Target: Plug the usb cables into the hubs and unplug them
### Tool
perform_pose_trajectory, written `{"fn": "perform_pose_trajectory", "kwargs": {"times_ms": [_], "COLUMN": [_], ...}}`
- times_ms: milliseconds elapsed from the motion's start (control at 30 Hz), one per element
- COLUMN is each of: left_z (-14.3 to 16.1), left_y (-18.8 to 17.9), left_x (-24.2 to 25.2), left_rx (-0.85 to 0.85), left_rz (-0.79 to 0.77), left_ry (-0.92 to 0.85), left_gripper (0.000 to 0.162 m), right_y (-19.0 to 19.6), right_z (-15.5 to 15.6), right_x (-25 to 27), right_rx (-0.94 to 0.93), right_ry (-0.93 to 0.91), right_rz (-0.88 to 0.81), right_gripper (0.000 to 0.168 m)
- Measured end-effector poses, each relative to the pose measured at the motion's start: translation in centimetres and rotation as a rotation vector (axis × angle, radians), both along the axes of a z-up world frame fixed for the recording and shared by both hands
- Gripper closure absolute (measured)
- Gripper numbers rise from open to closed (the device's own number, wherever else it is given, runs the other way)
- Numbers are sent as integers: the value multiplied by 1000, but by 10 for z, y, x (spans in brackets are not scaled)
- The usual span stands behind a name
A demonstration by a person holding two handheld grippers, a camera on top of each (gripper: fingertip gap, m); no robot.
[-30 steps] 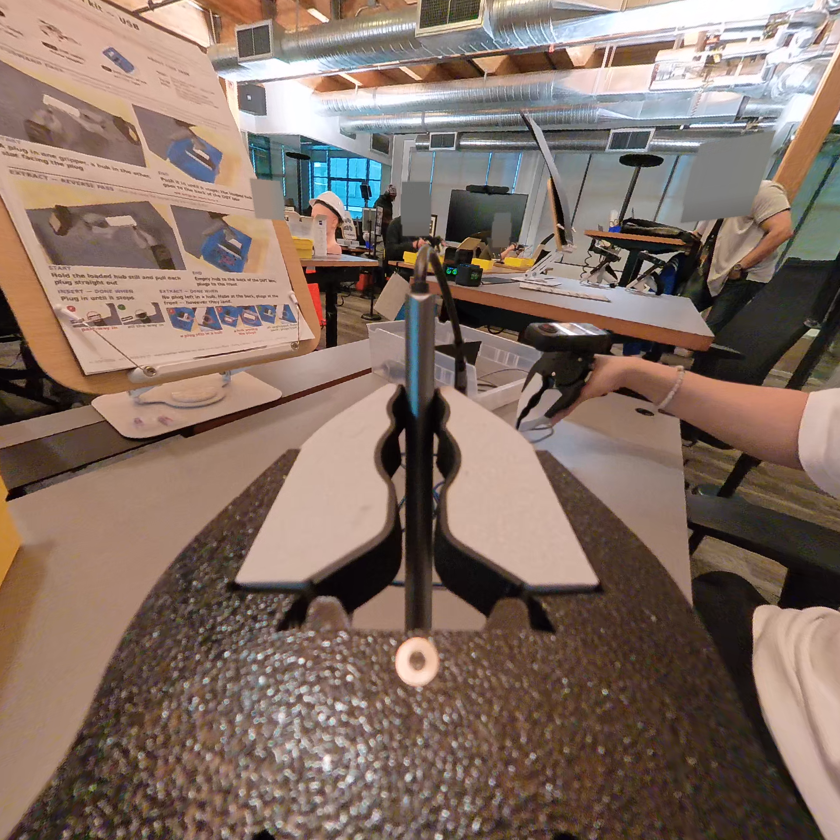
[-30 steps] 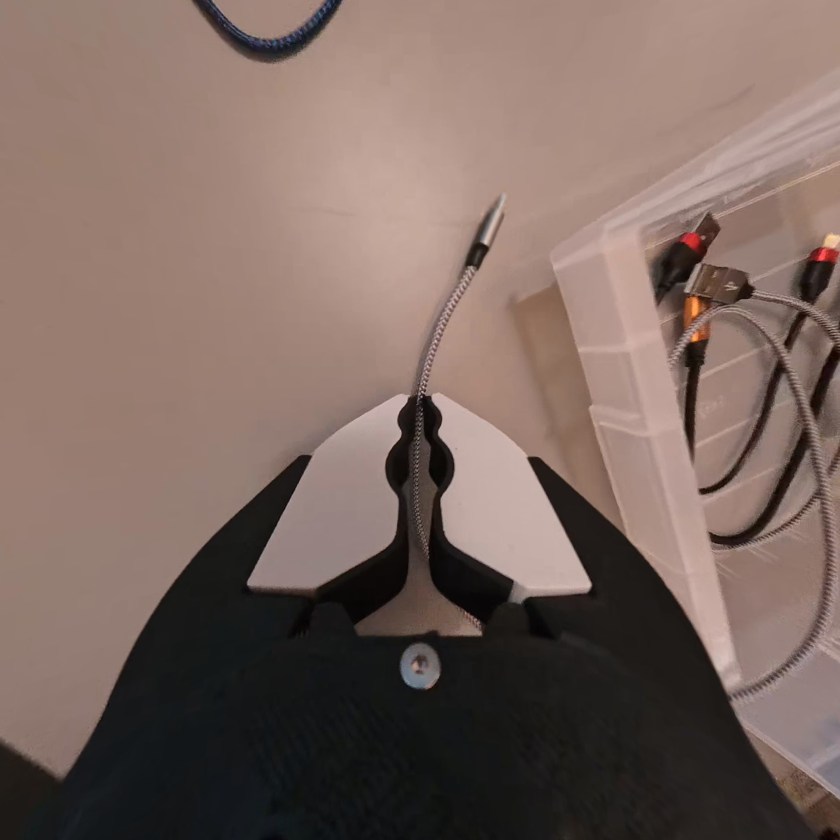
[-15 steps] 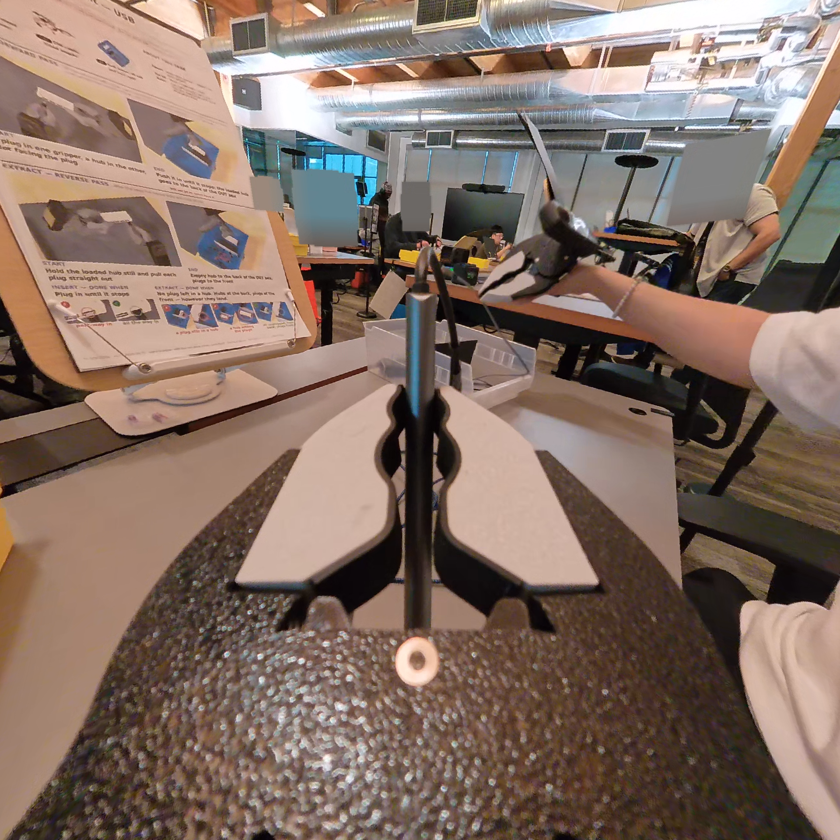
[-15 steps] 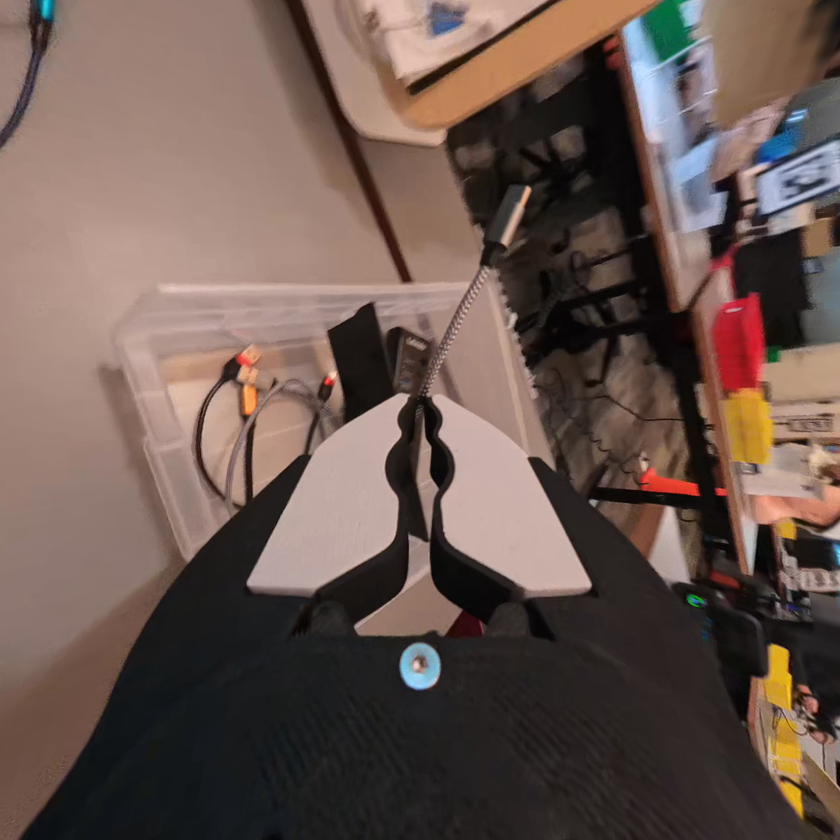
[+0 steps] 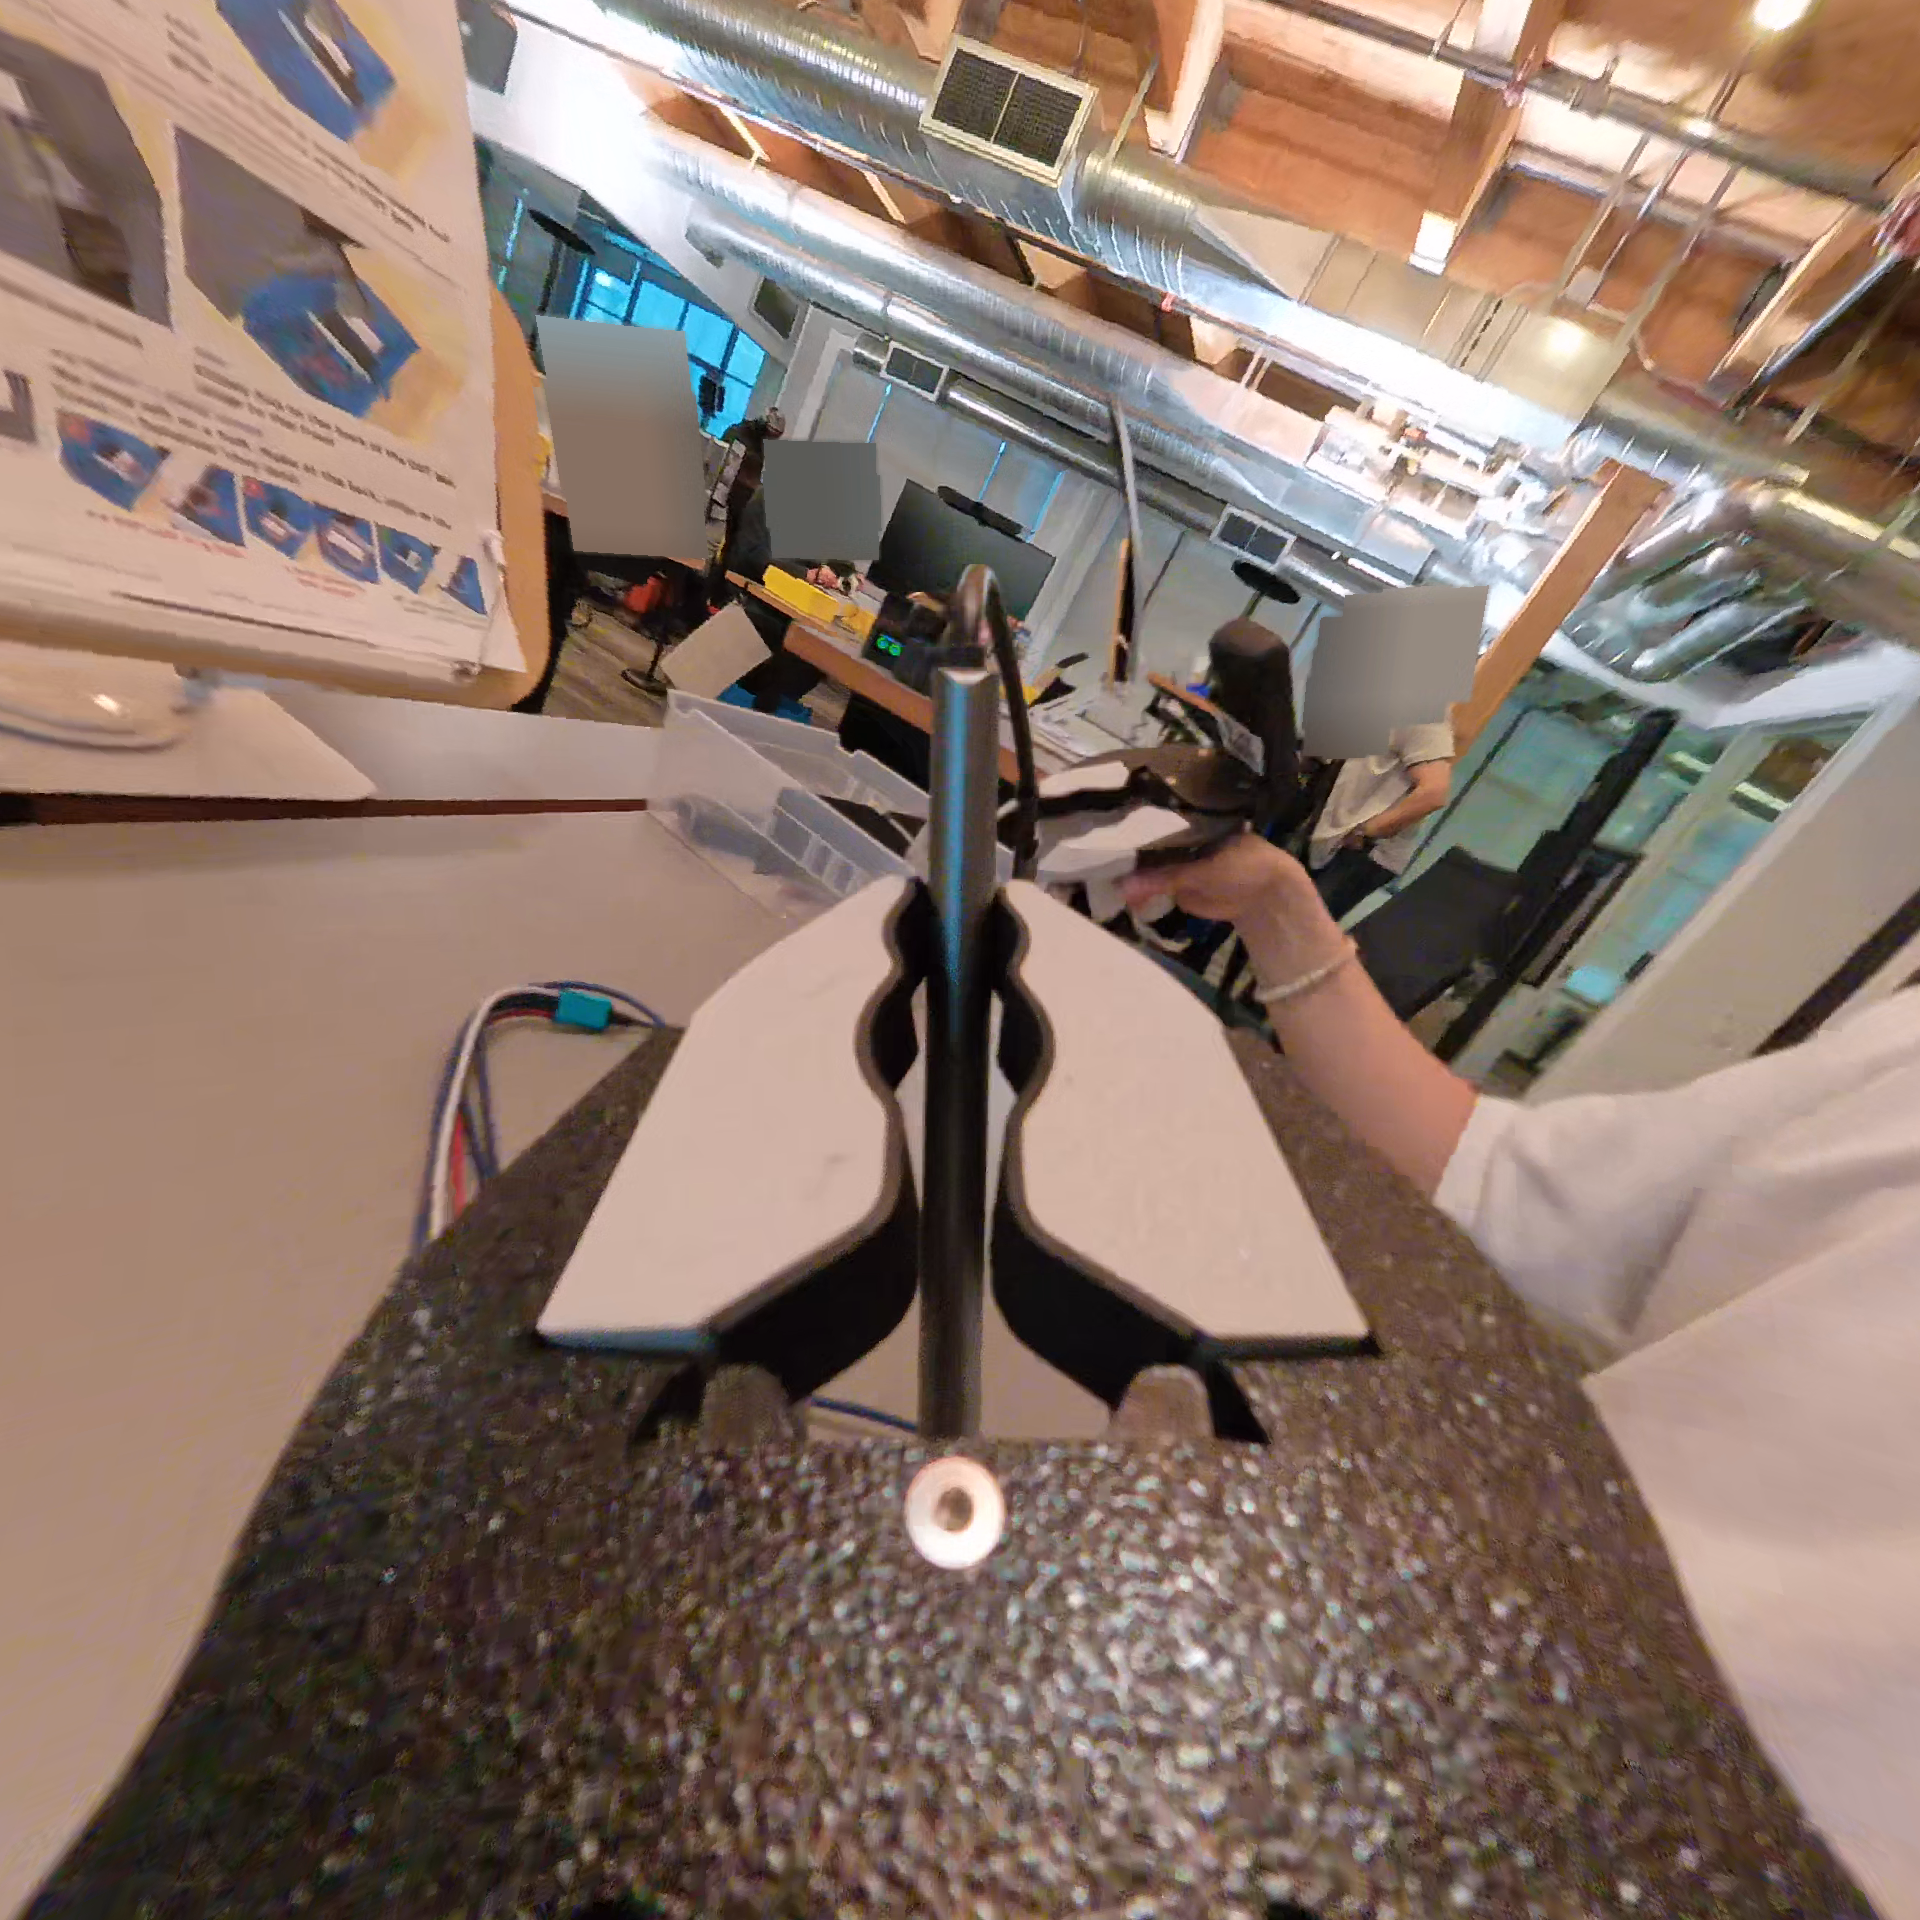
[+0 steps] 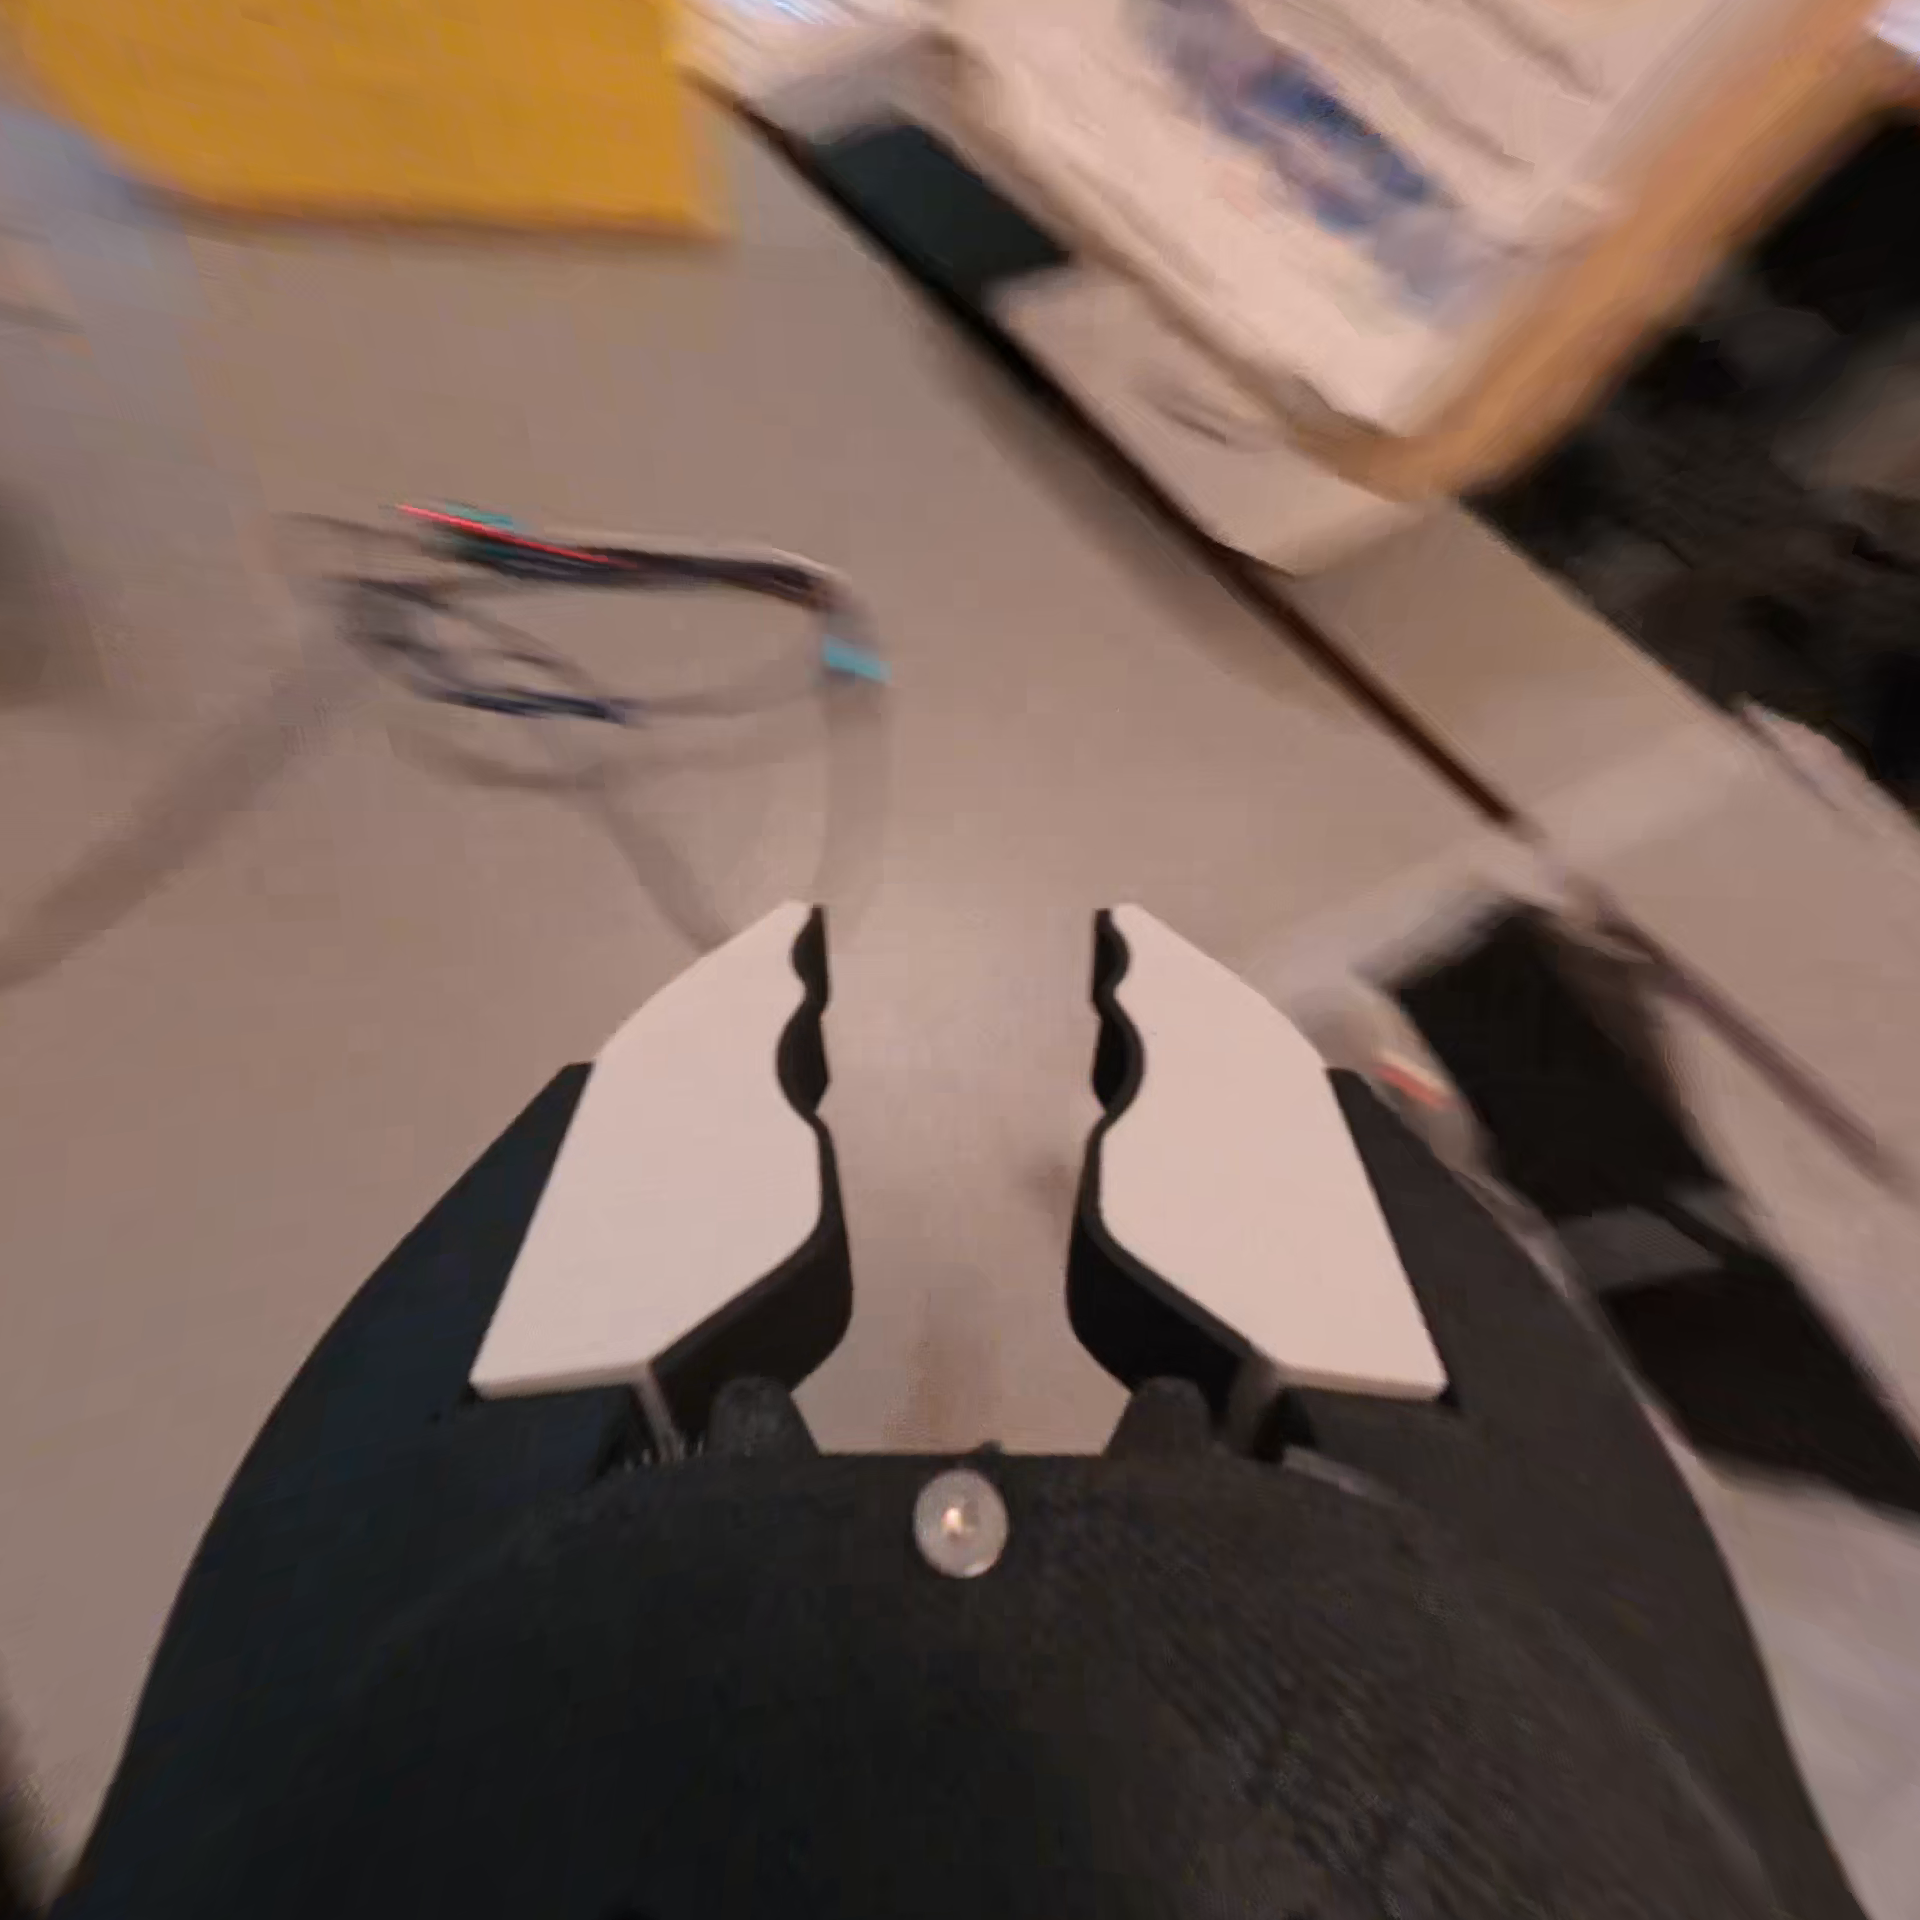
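The left gripper (image 5: pixel 958 914) was clamped on a slim dark hub (image 5: pixel 954 1039), held edge-on between the pale fingers (image 5: pixel 748 1132), its long axis running straight ahead along them and tilted upward. A black lead (image 5: pixel 1006 665) curled off the hub's far tip. The hub was judged light and rigid, smooth-sided and apt to pivot in the grip; hold on the flat faces near mid-length appeared sound.

The right gripper (image 6: pixel 958 925) stood with jaws apart and nothing between them, above the grey table (image 6: pixel 1039 520). Beyond it lay a loose bundle of usb cables (image 6: pixel 582 582) with a teal plug (image 6: pixel 854 657), badly blurred. These were judged limp and light; best taken at the stiff plug body, not the cord.

Farther off stood a clear bin (image 5: pixel 769 800) and an instruction board (image 5: pixel 239 312)
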State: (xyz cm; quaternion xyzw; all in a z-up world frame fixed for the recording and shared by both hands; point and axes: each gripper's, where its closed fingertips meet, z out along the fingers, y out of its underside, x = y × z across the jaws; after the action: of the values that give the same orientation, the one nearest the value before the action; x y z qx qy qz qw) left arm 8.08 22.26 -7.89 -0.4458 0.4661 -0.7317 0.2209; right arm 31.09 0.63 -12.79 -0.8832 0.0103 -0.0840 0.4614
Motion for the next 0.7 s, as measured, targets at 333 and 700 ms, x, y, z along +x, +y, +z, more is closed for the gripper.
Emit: {"fn": "perform_pose_trajectory", "kwargs": {"times_ms": [333, 700], "left_z": [-47, -65], "left_y": [-50, -47], "left_x": [44, 56], "left_rx": [-435, -489], "left_rz": [-173, -131], "left_ry": [250, 249], "left_gripper": [152, 152], "right_y": [135, 139], "right_z": [12, -13], "right_x": [-188, -181], "right_rx": [254, 346], "right_ry": [-424, -81], "right_rz": [373, 412], "right_gripper": [141, 147]}}
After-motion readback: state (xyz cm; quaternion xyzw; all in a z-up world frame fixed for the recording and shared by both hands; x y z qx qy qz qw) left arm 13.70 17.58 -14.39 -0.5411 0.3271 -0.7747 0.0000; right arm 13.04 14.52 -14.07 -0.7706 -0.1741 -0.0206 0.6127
